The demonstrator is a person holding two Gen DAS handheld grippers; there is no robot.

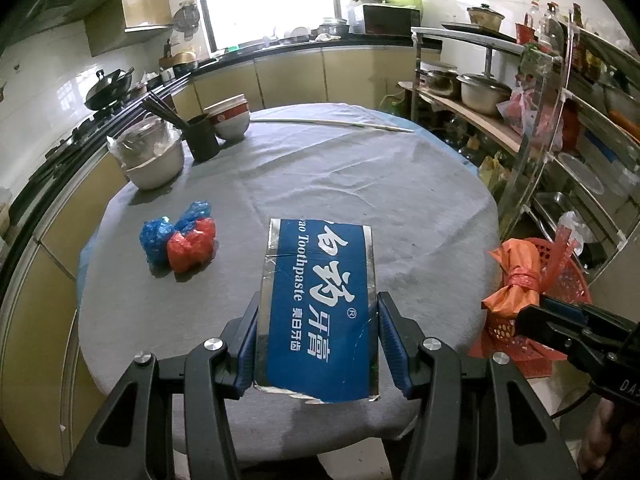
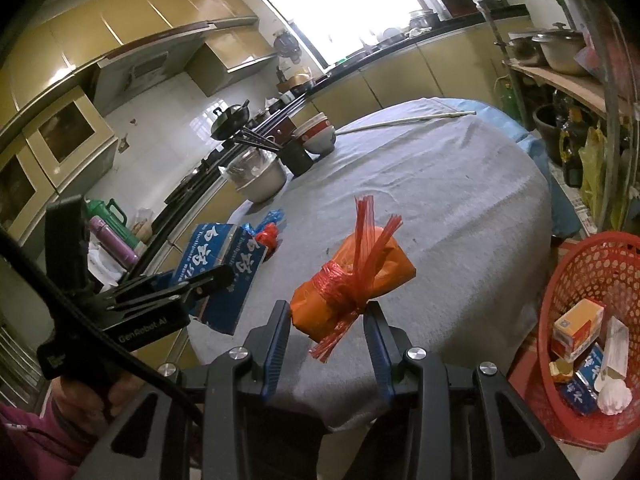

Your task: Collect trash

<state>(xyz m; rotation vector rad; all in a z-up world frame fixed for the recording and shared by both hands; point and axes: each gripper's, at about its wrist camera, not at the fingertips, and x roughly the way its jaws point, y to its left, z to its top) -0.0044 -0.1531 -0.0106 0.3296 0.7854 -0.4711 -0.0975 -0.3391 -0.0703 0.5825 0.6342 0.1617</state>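
Left wrist view: left gripper [image 1: 318, 316] clamps the blue toothpaste box [image 1: 320, 300]. Right gripper [image 2: 326, 322] grips the orange wrapped bundle [image 2: 348, 284] beside the red basket [image 2: 576, 280].

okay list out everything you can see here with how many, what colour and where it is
toothpaste box: 1, blue, in left tool
orange bundle: 1, orange, in right tool
crumpled bags: 1 clump, blue and red, table left
basket: 1, red, floor right of table, holding boxes
bowls: 1 stack, red and white, table far left
cup: 1, black, holds chopsticks
pot: 1, metal, plastic-covered
stick: 1, white, far edge
left tool: black
right tool: black
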